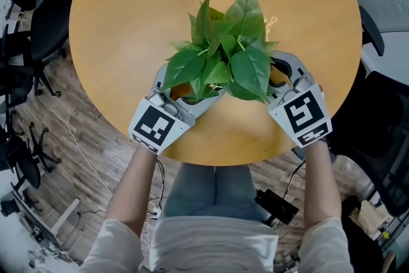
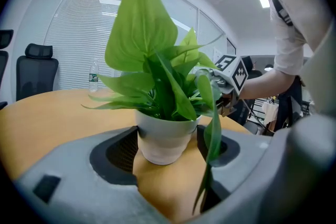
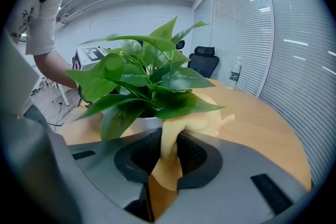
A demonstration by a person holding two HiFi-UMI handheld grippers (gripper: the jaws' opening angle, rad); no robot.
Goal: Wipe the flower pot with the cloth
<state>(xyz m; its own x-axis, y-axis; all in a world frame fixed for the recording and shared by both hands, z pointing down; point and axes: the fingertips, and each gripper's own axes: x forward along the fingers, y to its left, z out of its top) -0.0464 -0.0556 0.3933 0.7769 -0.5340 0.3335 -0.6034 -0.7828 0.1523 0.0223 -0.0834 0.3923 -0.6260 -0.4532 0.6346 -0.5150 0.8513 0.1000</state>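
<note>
From the head view I see the left gripper (image 1: 185,99) and right gripper (image 1: 281,77) flanking the plant (image 1: 223,54) mid-frame. In the left gripper view, the jaws clasp the pot (image 2: 164,141) at centre. In the right gripper view, the jaws pinch the cloth (image 3: 170,141), low centre, against the pot.

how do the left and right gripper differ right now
The left gripper has its jaws set wide, clasping the white flower pot; the right gripper has its jaws nearly together, pinching the yellow cloth. The left gripper holds something rigid, the right gripper something limp. Both flank the plant.
</note>
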